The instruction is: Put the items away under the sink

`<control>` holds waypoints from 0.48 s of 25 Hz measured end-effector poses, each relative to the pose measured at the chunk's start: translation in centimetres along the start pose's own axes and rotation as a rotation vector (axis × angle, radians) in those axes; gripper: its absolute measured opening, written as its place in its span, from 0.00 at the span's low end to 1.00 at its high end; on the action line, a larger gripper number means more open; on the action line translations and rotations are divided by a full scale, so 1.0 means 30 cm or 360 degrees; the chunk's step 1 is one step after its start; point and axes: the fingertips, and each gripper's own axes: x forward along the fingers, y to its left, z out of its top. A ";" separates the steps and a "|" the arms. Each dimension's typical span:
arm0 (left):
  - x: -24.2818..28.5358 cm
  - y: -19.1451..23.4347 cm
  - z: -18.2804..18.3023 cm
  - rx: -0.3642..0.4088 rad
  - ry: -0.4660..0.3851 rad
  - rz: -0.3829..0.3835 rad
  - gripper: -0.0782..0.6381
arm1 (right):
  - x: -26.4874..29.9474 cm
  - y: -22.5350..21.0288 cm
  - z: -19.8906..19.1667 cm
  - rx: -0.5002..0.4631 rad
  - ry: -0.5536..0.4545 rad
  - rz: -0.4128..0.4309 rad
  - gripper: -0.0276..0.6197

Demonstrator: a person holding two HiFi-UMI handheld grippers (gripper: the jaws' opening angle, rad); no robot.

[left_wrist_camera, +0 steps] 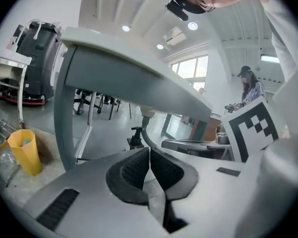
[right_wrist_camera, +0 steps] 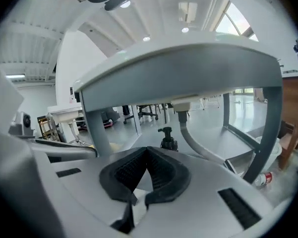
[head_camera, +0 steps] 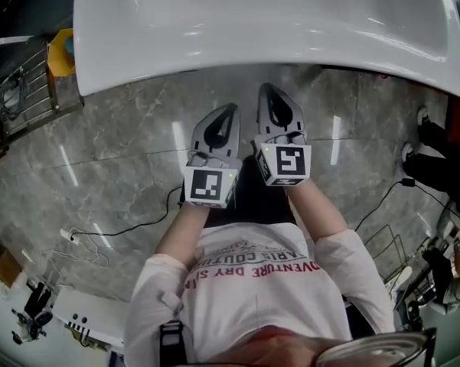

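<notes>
White sink (head_camera: 260, 29) on a grey frame. Yellow cup (left_wrist_camera: 24, 151) sits on the floor to its left beside a metal rack (head_camera: 23, 90); a small bottle (right_wrist_camera: 263, 178) lies by the right leg. Left claw (head_camera: 226, 112) and right claw (head_camera: 268, 92) are both clenched and empty, side by side near the basin's front rim.

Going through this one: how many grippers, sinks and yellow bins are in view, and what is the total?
Grippers: 2, the left gripper and the right gripper, both shut and empty
Sink: 1
Yellow bin: 1
Total: 4
</notes>
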 end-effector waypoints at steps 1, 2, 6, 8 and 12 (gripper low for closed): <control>-0.029 -0.022 0.035 0.0004 0.0017 0.0001 0.15 | -0.036 0.014 0.039 0.0001 0.0013 0.0011 0.08; -0.060 -0.043 0.072 0.0009 0.0029 0.0005 0.15 | -0.073 0.028 0.082 0.0004 0.0020 0.0021 0.08; -0.173 -0.138 0.267 0.0027 0.0016 0.0029 0.15 | -0.228 0.070 0.279 0.0006 0.0005 0.0065 0.08; -0.221 -0.187 0.367 0.0028 -0.0013 0.0033 0.15 | -0.301 0.086 0.377 -0.0006 -0.0009 0.0081 0.08; -0.314 -0.297 0.577 0.0035 -0.0080 0.0050 0.15 | -0.451 0.101 0.572 -0.0025 -0.0042 0.0094 0.08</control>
